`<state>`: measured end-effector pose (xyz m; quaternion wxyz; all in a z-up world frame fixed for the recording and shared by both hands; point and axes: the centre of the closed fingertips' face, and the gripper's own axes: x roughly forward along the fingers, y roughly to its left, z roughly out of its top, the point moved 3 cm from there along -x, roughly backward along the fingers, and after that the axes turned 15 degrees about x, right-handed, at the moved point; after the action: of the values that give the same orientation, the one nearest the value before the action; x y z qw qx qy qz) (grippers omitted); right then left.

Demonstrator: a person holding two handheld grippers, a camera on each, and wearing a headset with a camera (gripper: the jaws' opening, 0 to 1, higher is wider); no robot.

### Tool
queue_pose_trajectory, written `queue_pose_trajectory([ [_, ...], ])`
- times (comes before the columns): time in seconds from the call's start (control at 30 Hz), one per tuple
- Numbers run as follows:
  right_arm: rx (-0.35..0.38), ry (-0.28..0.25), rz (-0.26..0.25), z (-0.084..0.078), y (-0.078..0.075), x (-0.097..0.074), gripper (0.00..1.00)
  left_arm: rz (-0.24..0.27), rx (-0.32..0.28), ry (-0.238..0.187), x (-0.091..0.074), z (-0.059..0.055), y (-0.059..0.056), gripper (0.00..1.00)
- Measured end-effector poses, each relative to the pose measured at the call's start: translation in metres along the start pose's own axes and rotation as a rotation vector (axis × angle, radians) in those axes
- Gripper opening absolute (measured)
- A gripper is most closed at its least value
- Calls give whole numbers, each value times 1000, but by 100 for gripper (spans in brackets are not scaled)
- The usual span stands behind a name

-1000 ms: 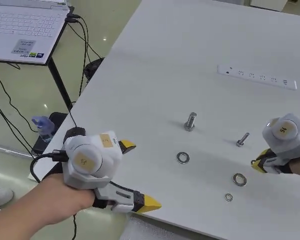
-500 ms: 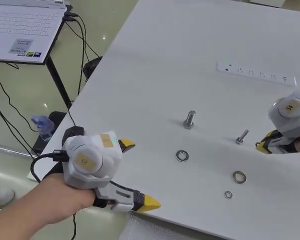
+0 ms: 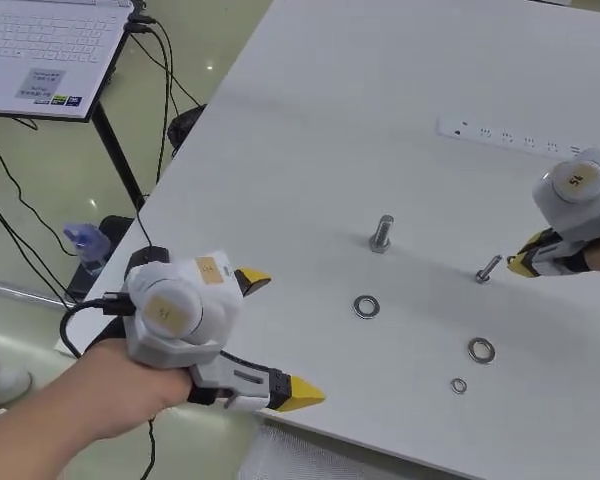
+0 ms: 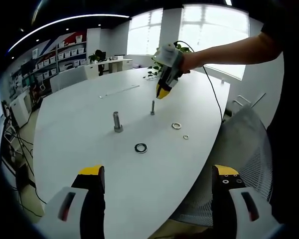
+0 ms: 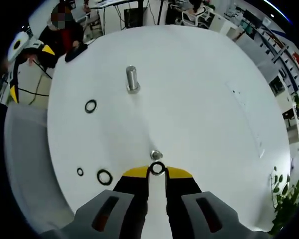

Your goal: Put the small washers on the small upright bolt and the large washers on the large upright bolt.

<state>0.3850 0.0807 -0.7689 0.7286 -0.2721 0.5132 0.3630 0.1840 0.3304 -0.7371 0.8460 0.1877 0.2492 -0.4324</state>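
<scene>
Right gripper (image 5: 158,174) is clenching a small washer (image 5: 158,168) right at its yellow tips, with the hole facing the gripper's own camera. In the right gripper view the small bolt (image 5: 156,155) is sitting just at 12 o'clock of that washer, nearly touching it but not through it yet. So I'd say the threading step is just getting going.

Left gripper (image 3: 278,337) is hanging with its jaws spread wide and gripping nothing. In the head view it's sitting over the near edge of the table (image 3: 310,120), around 8 o'clock from the large bolt (image 3: 381,233).

Other parts are lying loose in the head view:
- a large washer (image 3: 366,306) at 6 o'clock of the large bolt
- the other large washer (image 3: 481,350) at 6 o'clock of the small bolt
- a loose small washer (image 3: 459,385) just at 7 o'clock of that one

How I'd be doing it: nudging toward 12 o'clock until the bolt tip is showing through the hole, keeping the washer flat, then coming straight down. I'm guessing that bolt is only standing on its head, so a sideways bump is probably tipping it over. I wouldn't be letting go until the ring is clearly around the shank.
</scene>
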Motion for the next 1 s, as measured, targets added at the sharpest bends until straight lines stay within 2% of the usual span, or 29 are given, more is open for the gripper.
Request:
queue_pose_trajectory([
  [0.37,-17,12,10,7,-2,9,13,-15,17,19,4,-4,-2,88],
  [1.0,-28,32,18,12,-2,20,13,-19,9,14,5,-7,0,88],
])
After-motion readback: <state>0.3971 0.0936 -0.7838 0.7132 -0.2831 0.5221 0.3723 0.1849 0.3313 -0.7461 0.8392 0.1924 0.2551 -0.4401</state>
